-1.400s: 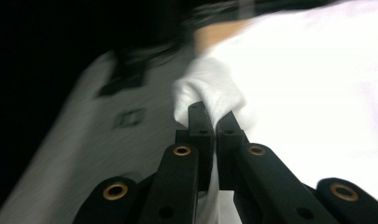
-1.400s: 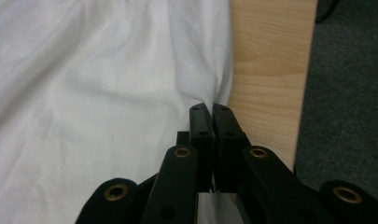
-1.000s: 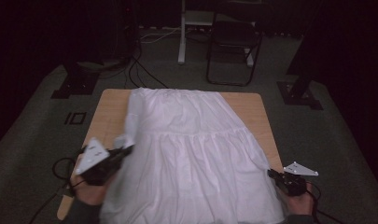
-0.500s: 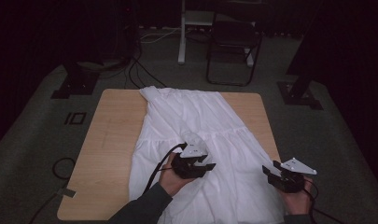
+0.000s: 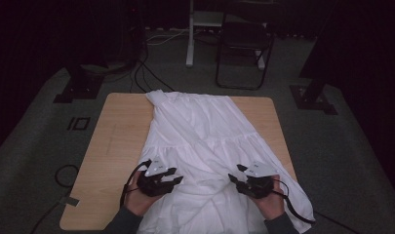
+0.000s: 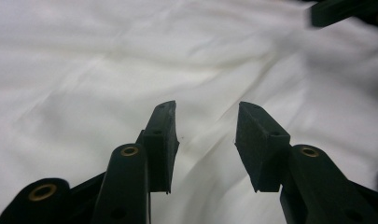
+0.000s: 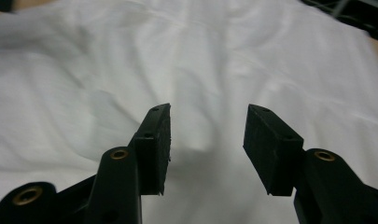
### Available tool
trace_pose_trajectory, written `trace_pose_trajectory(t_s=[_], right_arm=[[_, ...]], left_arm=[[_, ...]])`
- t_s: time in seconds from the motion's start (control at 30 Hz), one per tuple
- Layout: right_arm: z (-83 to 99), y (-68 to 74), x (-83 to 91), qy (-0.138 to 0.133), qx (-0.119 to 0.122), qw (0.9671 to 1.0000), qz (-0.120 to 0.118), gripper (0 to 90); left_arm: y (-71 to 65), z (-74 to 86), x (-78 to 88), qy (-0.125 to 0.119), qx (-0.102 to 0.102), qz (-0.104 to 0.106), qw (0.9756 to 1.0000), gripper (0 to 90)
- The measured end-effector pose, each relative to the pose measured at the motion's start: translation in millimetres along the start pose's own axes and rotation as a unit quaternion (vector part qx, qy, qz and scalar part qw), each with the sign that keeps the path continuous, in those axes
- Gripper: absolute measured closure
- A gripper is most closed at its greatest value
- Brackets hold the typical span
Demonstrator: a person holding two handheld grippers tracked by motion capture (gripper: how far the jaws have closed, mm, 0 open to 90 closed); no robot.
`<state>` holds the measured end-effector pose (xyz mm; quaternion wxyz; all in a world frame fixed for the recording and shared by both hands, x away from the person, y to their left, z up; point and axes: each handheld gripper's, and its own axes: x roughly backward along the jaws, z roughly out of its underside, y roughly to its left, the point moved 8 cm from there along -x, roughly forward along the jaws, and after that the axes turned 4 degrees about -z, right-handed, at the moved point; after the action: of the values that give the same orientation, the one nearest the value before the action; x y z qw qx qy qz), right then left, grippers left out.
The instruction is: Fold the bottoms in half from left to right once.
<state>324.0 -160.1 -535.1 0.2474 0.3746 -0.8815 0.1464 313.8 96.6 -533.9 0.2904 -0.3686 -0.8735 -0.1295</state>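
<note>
A white dress [image 5: 205, 131] lies lengthwise on the wooden table [image 5: 112, 146], its left side folded in over the middle. My left gripper [image 5: 178, 179] hovers low over the dress's near left part and points right. Its jaws have just been opening, and in the left gripper view my left gripper [image 6: 205, 135] has only cloth [image 6: 130, 56] beneath the gap, nothing between the pads. My right gripper [image 5: 233, 177] faces it from the right, over the skirt. Its jaws have just been closing a little, but my right gripper [image 7: 206, 140] still stands apart above the fabric [image 7: 224, 56], gripping nothing.
Bare wood runs along the table's left side. The skirt hem [image 5: 297, 209] hangs past the near right corner. Behind the table stand a black folding chair [image 5: 244, 48], a white post [image 5: 190, 34], cables [image 5: 136, 73] on the carpet and two black stand bases [image 5: 73, 90] [image 5: 314, 97].
My left gripper carried the dress's left edge across to the middle, let it go and drew back left and lower. My right gripper released the right edge and moved left toward the middle.
</note>
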Motion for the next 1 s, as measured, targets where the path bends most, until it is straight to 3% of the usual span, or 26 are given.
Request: trace_pose_trajectory(t_s=[0.03, 0.07, 0.13, 0.17, 0.2, 0.23, 0.27, 0.4, 0.43, 0.47, 0.5, 0.57, 0.6, 0.63, 0.67, 0.73, 0.77, 0.87, 0.9, 0.93, 0.97, 1.0], right_arm=[[0.0, 0.0, 0.0, 0.0, 0.0, 1.0, 0.0, 50.2], [-5.6, 12.1, -8.9, -0.003, 0.003, 0.9996, -0.028, 48.3], [-9.8, 22.4, -17.3, -0.004, 0.009, 0.9987, -0.051, 46.8], [-9.8, 22.4, -17.3, -0.004, 0.009, 0.9987, -0.051, 46.8], [-11.8, 29.5, -25.7, 0.002, 0.019, 0.9979, -0.061, 46.5], [-11.8, 29.5, -25.7, 0.002, 0.019, 0.9979, -0.061, 46.5], [-11.7, 34.8, -35.0, 0.009, 0.024, 0.9971, -0.072, 46.1], [-5.9, 40.8, -48.6, 0.029, 0.018, 0.9946, -0.098, 48.7], [-2.4, 41.7, -51.9, 0.038, 0.019, 0.9938, -0.102, 54.6], [5.0, 43.8, -53.1, 0.059, 0.031, 0.9913, -0.113, 75.1], [6.3, 43.7, -51.6, 0.06, 0.036, 0.9912, -0.112, 81.7], [7.2, 42.0, -48.0, 0.059, 0.04, 0.992, -0.104, 85.7], [5.9, 34.5, -34.4, 0.044, 0.04, 0.9946, -0.085, 87.5], [5.9, 34.5, -34.4, 0.044, 0.04, 0.9946, -0.085, 87.5], [3.9, 26.7, -19.6, 0.027, 0.033, 0.9967, -0.069, 87.6], [2.9, 21.7, -9.8, 0.015, 0.029, 0.9977, -0.06, 87.7], [2.1, 11.3, 11.4, -0.008, 0.019, 0.999, -0.039, 87.7], [5.1, -4.8, 41.6, -0.042, 0.002, 0.999, -0.018, 87.7], [5.1, -4.8, 41.6, -0.042, 0.002, 0.999, -0.018, 87.7], [8.9, -14.5, 59.3, -0.058, -0.008, 0.9983, -0.006, 87.6], [8.9, -14.5, 59.3, -0.058, -0.008, 0.9983, -0.006, 87.6], [20.8, -23.9, 71.7, -0.05, -0.012, 0.9987, 0.003, 86.7]], left_arm=[[0.0, 0.0, 0.0, 0.0, 0.0, 0.0, 1.0, 58.1], [12.3, 15.5, 5.6, 0.007, 0.016, -0.019, 0.9997, 57.8], [24.4, 29.8, 11.3, 0.014, 0.037, -0.036, 0.9986, 57.3], [24.4, 29.8, 11.3, 0.014, 0.037, -0.036, 0.9986, 57.3], [33.9, 41.7, 16.1, 0.015, 0.055, -0.046, 0.9973, 57.3], [33.9, 41.7, 16.1, 0.015, 0.055, -0.046, 0.9973, 56.8], [41.2, 52.3, 18.1, 0.02, 0.071, -0.057, 0.9956, 55.7], [48.3, 65.1, 16.2, 0.032, 0.082, -0.071, 0.9935, 53.3], [50.1, 68.4, 14.4, 0.035, 0.089, -0.076, 0.9925, 53.3], [54.3, 75.4, 10.6, 0.045, 0.103, -0.082, 0.9903, 52.4], [54.3, 75.4, 10.6, 0.045, 0.103, -0.082, 0.9903, 52.0], [59.1, 82.3, 7.3, 0.058, 0.112, -0.099, 0.987, 51.2], [62.1, 86.9, 5.4, 0.062, 0.125, -0.102, 0.9849, 51.1], [62.1, 86.9, 5.4, 0.062, 0.125, -0.102, 0.9849, 51.0], [64.5, 89.0, 6.4, 0.061, 0.134, -0.109, 0.9831, 50.6], [65.3, 89.1, 7.1, 0.059, 0.136, -0.112, 0.9826, 49.7], [65.5, 88.8, 7.7, 0.058, 0.137, -0.114, 0.9823, 48.6], [60.5, 85.7, 6.1, 0.055, 0.135, -0.106, 0.9836, 48.6], [60.5, 85.7, 6.1, 0.055, 0.135, -0.106, 0.9836, 48.6], [56.1, 83.4, 4.3, 0.056, 0.126, -0.1, 0.9855, 48.6], [56.1, 83.4, 4.3, 0.056, 0.126, -0.1, 0.9855, 48.4], [52.6, 82.0, 2.6, 0.057, 0.117, -0.099, 0.9865, 48.2]])
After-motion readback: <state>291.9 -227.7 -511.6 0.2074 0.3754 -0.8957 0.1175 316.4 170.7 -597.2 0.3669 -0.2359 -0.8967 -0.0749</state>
